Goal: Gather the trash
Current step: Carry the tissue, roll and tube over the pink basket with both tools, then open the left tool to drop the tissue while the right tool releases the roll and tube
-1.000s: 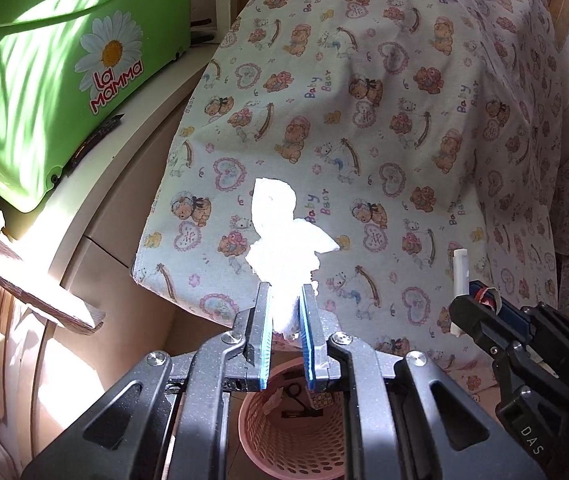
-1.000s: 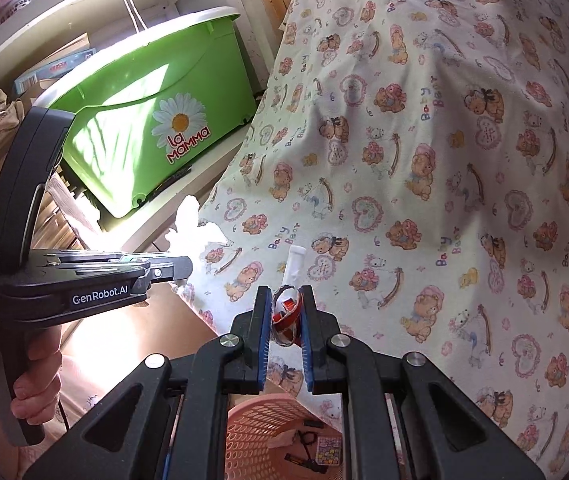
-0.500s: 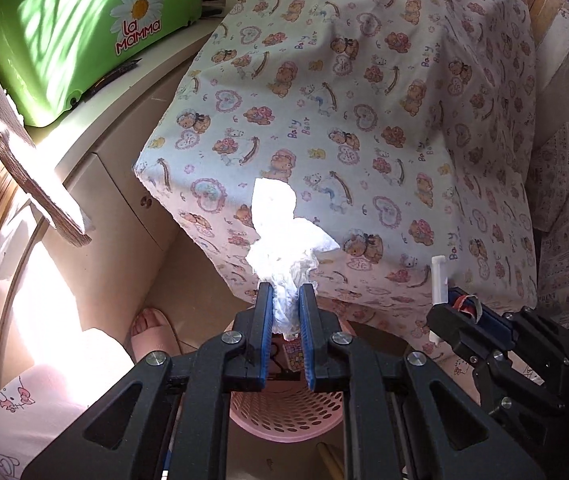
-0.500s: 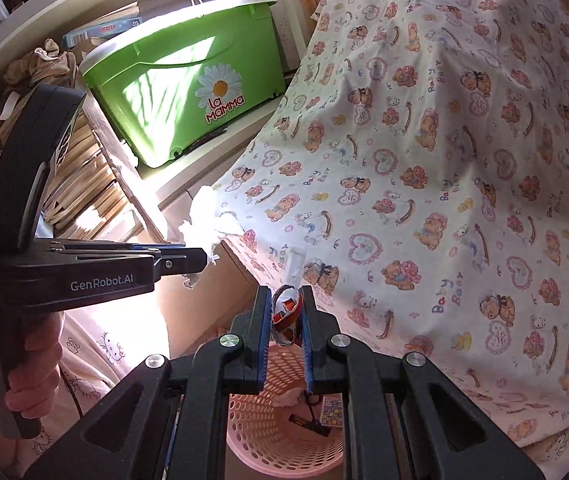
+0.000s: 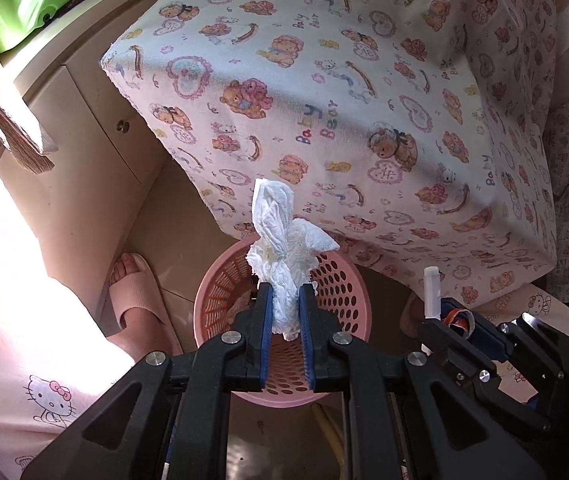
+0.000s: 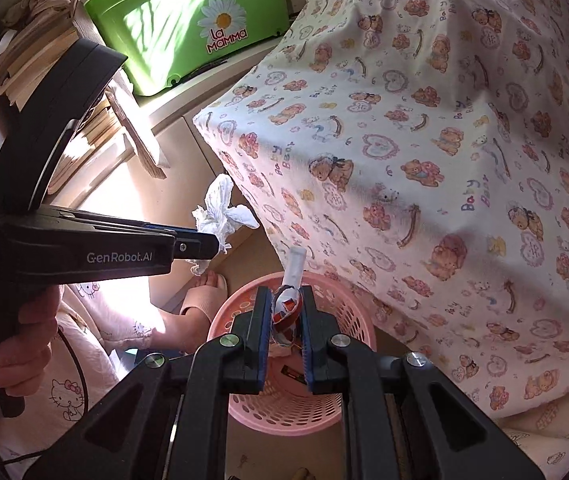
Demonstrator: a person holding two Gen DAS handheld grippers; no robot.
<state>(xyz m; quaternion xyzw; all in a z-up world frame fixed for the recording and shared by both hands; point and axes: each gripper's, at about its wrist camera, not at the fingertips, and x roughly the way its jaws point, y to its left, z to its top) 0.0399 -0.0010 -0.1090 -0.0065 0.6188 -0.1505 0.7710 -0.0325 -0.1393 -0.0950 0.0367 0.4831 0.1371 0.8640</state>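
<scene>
My left gripper [image 5: 285, 294] is shut on a crumpled white tissue [image 5: 282, 248] and holds it above a pink perforated waste basket [image 5: 348, 300] on the floor. My right gripper [image 6: 286, 296] is shut on a red and white wrapper with a white tube end [image 6: 289, 300], also above the basket [image 6: 356, 320]. The right gripper shows in the left wrist view [image 5: 450, 318], to the right of the basket. The left gripper [image 6: 216, 246] with the tissue [image 6: 222, 210] shows in the right wrist view, to the basket's upper left. Some trash lies inside the basket.
A table draped in a teddy-bear cloth [image 5: 344, 92] overhangs the basket's far side. A beige cabinet [image 5: 84, 184] stands to the left, with a green La Mamma box [image 6: 204, 24] on top. The person's foot in a pink slipper [image 5: 134, 292] is left of the basket.
Both grippers have dropped and moved toward the basket, which now lies fully under them. Each still holds its piece of trash.
</scene>
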